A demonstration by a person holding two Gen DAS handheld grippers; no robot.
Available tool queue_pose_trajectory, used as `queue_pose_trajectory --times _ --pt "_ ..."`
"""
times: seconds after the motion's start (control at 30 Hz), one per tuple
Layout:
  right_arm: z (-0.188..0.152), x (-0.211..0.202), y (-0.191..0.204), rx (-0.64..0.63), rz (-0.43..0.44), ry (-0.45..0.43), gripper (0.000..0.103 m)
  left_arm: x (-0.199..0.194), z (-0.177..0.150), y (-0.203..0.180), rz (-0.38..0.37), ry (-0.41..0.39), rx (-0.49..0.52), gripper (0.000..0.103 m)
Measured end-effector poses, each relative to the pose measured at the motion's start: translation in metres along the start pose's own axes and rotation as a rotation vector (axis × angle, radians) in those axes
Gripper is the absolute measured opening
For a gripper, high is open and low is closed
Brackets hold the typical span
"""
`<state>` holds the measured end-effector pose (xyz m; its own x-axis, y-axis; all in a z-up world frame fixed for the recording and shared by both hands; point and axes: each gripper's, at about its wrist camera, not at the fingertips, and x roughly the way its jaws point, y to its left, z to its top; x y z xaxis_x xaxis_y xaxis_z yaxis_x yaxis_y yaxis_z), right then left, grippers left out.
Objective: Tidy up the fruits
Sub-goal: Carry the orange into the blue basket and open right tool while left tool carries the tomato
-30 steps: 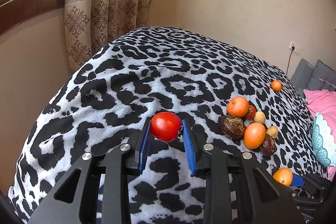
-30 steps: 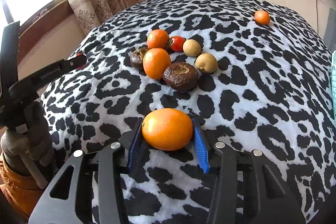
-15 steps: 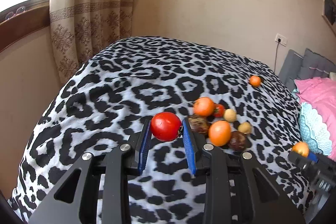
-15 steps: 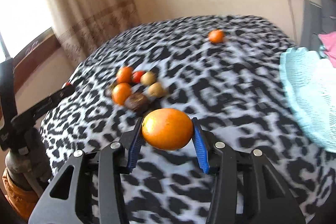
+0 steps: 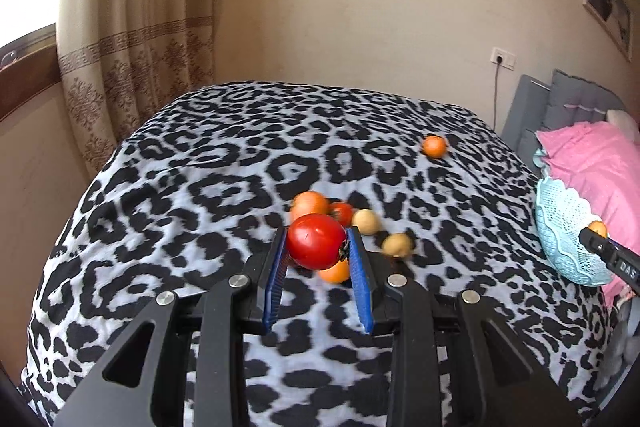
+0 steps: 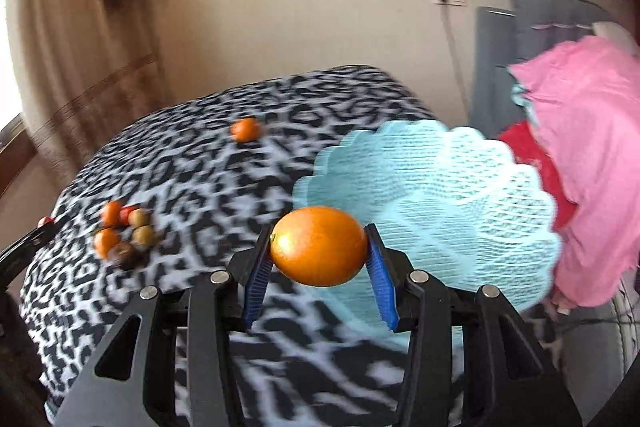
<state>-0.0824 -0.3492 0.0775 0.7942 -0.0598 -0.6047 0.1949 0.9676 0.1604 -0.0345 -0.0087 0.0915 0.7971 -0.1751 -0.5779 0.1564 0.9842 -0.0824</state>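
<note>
My left gripper (image 5: 316, 241) is shut on a red tomato (image 5: 316, 241) and holds it above the leopard-print bed (image 5: 200, 187). My right gripper (image 6: 319, 246) is shut on a large orange (image 6: 319, 246), held in the air just in front of a light blue mesh basket (image 6: 448, 195). The basket also shows at the right edge of the left wrist view (image 5: 560, 227). A cluster of fruit (image 6: 124, 231) lies on the bed: oranges, a small tomato, pale round fruits and a dark brown one. A lone orange (image 5: 434, 146) lies farther back.
A pink pillow (image 6: 588, 163) and something red (image 6: 532, 163) lie behind the basket. A grey headboard (image 5: 568, 107) stands at the right, a curtain (image 5: 132, 47) and window at the left. The bed edge drops off at the left and front.
Both grippers have swung right with their fruit. The right gripper has come from the fruit cluster to the blue basket. The left gripper has risen, with the cluster now behind its tomato.
</note>
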Motion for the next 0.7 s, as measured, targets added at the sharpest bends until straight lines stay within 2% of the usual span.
queue_pose_trajectory --times 0.23,0.33,0.4,0.7 --pt "0.000 0.006 -0.036 0.042 -0.076 0.019 0.047 0.000 0.004 -0.038 -0.054 0.007 0.057 0.030" --pt "-0.003 0.011 -0.045 0.057 -0.077 0.027 0.050 0.001 0.006 -0.056 -0.081 0.009 0.081 0.030" --pt "-0.003 0.010 -0.049 0.067 -0.076 0.015 0.058 0.001 0.008 -0.069 -0.100 0.010 0.099 0.030" --pt "0.004 0.003 -0.066 0.133 -0.081 -0.038 0.059 0.005 0.014 -0.125 -0.215 0.034 0.162 0.030"
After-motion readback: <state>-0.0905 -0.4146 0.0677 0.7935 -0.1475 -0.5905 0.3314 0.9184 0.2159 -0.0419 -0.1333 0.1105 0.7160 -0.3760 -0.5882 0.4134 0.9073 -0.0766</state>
